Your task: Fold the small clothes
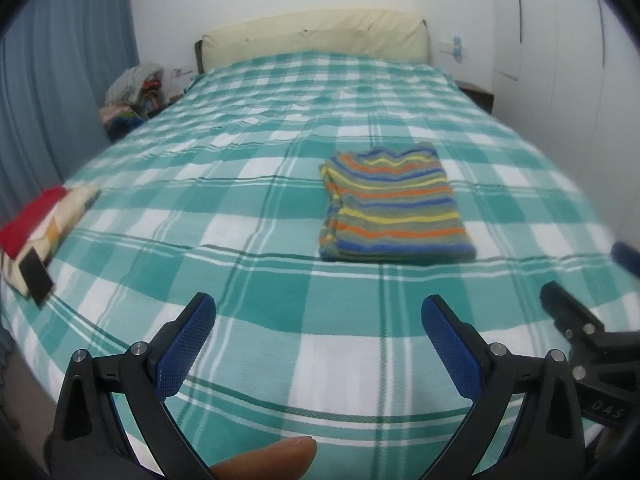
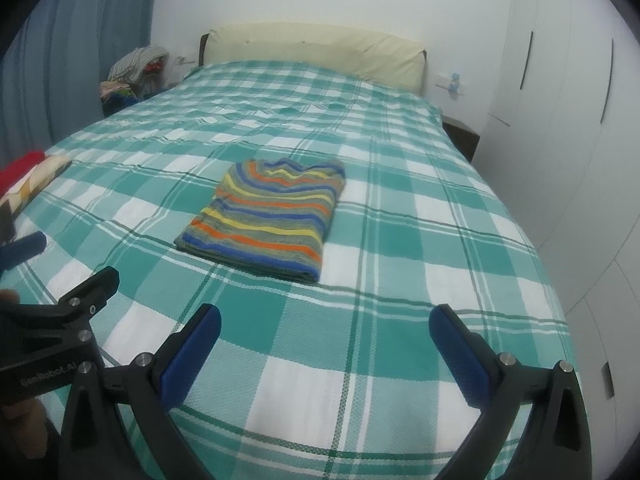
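**Both tongs empty, striped garment folded ahead**

My left tongs (image 1: 318, 320) and right tongs (image 2: 325, 330) hang wide apart over the checked bed (image 2: 400, 240), gripping nothing. The striped garment (image 1: 390, 208) lies folded flat at one o'clock from the left view, eleven from the right, apparently finished. Another folded piece (image 1: 36, 232) sits at nine o'clock.

A bed covered by a teal-and-white checked woven bedspread (image 2: 360, 240) fills the view. At its head stands a cream padded headboard (image 2: 320, 48). Blue pleated curtains (image 1: 60, 80) hang along the left side. Near them, beside the head of the bed, sits a jumbled heap of mixed fabrics (image 2: 132, 76). White wardrobe doors with slim dark handles (image 2: 568, 80) line the right wall, and a dark bedside cabinet (image 2: 460, 132) stands just before them.
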Tool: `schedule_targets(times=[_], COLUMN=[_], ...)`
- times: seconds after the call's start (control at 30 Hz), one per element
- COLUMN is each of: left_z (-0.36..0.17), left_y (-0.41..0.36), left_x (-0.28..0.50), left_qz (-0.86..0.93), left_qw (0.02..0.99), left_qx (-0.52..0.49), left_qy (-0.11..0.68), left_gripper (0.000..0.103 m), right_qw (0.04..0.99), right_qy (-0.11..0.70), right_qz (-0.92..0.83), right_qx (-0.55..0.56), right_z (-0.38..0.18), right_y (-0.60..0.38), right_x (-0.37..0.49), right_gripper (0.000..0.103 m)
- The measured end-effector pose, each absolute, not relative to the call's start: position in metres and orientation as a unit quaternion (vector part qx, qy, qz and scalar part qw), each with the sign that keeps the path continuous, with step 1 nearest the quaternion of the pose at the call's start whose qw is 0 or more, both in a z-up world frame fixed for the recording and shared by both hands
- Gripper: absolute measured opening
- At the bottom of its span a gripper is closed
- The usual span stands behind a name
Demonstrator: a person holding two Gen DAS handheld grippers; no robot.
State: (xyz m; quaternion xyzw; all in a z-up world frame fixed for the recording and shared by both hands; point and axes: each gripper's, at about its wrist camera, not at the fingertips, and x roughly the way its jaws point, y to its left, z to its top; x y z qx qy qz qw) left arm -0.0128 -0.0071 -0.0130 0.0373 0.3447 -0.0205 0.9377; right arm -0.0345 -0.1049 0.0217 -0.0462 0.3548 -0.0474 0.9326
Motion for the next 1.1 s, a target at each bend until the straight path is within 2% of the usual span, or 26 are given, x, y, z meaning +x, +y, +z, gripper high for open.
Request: schedule_targets(times=[0.47, 1.1], left_z=[0.01, 0.022], left_y=[-0.019, 0.002], left_x=[-0.028, -0.027], left_qz=[-0.035, 0.023], left_qw=[0.942, 0.941], left_qx=[0.048, 0.041], left_qy=[0.331, 0.335], left_gripper=[0.103, 0.103], right_qw=[0.939, 0.944], right_qy=[0.338, 0.325], right_qz=[-0.055, -0.052], right_qx=[-0.028, -0.016], right_z=[0.051, 0.075], right_y=[-0.115, -0.108], right_x=[-0.045, -0.057], right_gripper=[0.103, 0.103])
